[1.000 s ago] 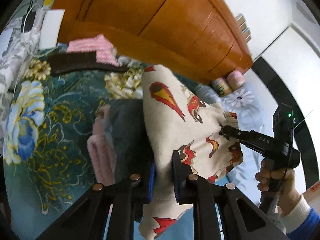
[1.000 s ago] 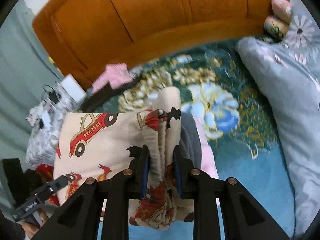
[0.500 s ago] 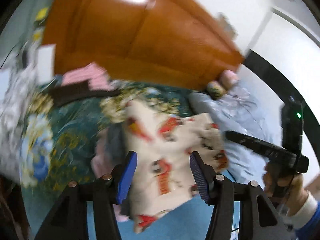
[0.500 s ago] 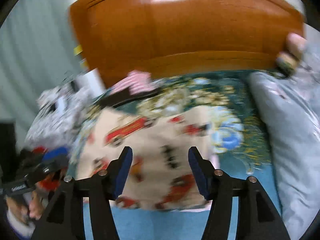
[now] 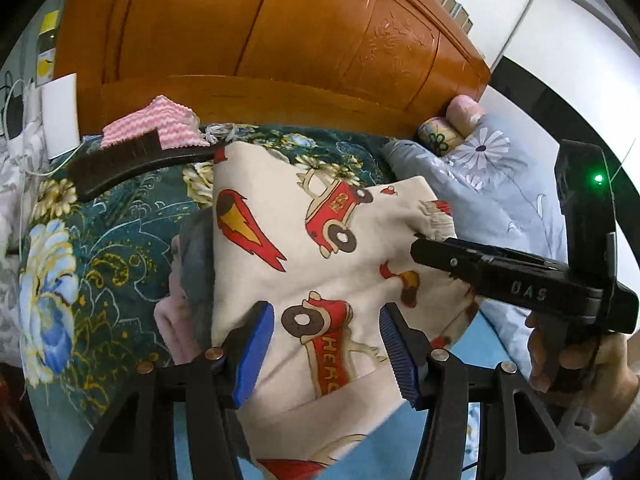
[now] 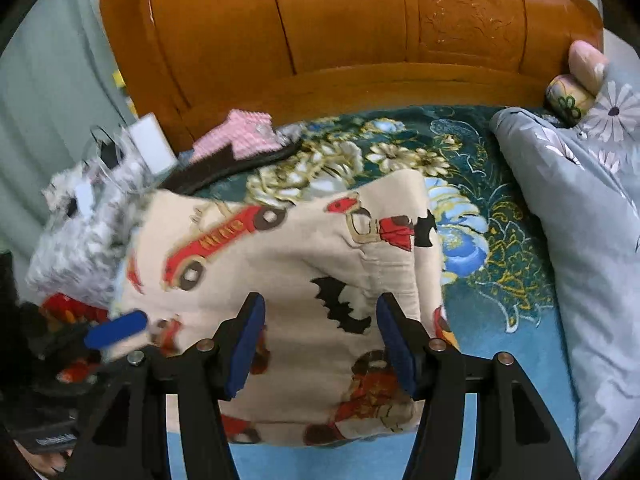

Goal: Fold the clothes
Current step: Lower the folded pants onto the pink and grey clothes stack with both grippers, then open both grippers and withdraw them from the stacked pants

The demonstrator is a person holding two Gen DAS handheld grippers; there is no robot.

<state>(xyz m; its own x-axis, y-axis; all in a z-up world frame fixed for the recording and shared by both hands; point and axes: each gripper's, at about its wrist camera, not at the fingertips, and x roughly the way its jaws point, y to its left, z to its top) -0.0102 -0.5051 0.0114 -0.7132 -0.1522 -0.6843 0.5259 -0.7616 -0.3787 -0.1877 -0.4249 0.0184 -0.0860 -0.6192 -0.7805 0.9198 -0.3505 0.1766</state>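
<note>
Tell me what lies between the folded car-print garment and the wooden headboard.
In the right wrist view, flowered teal bedspread fills the stretch between garment and headboard; toward the left, a pink cloth and dark brush also lie there.

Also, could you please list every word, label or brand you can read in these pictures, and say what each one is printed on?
"HERO": on the red cartoon cars printed on the cream garment, readable on two cars in the left wrist view.
"DAS": on the black body of the right gripper, seen from the left wrist view.
White lettering on the left gripper at the lower left edge of the right wrist view: too blurred to read.
Yellow label by the headboard: too small to read.
</note>
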